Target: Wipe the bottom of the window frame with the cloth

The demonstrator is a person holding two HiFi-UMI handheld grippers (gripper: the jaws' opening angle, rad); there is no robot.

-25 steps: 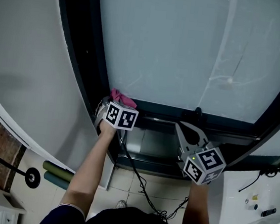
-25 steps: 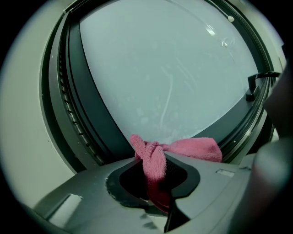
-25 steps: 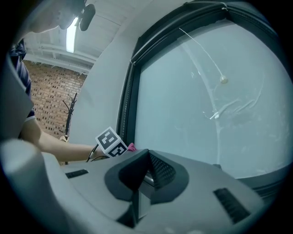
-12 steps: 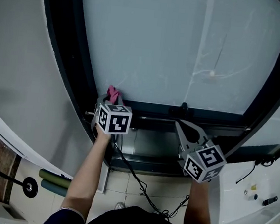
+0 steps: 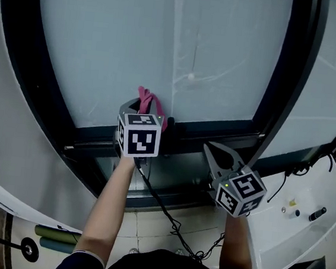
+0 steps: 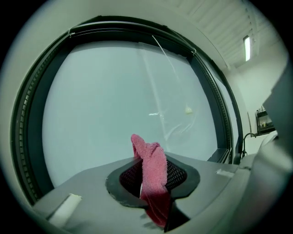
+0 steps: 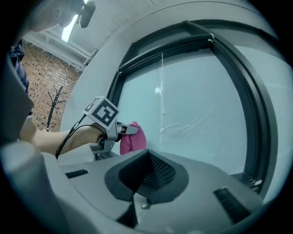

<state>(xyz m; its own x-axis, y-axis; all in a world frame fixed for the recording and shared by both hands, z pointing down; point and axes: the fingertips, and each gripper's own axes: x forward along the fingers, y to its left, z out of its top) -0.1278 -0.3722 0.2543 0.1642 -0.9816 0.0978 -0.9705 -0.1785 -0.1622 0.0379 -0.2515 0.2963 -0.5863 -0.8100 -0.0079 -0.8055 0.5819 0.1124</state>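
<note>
On the left, the person's left tool [image 5: 146,108] is clenched on a small pink terry cloth [image 6: 153,171], whose loose end stands up out of the jaws toward the pale frosted glass. The dark bottom rail of the window frame [image 5: 210,129] lies directly beyond and beneath that cloth. Its long axis runs left to right, rising a little to the right in the head view. The cloth sits toward the rail's left part, so most of the rail stretches off to the right. I cannot tell whether cloth and rail actually touch. The left tool is plainly the nearer one. Further right, the right tool [image 5: 216,154] hangs lower, short of the rail, its jaws closed together on nothing. No brand or wording is legible anywhere — only the black-and-white square markers on each tool's cube.
</note>
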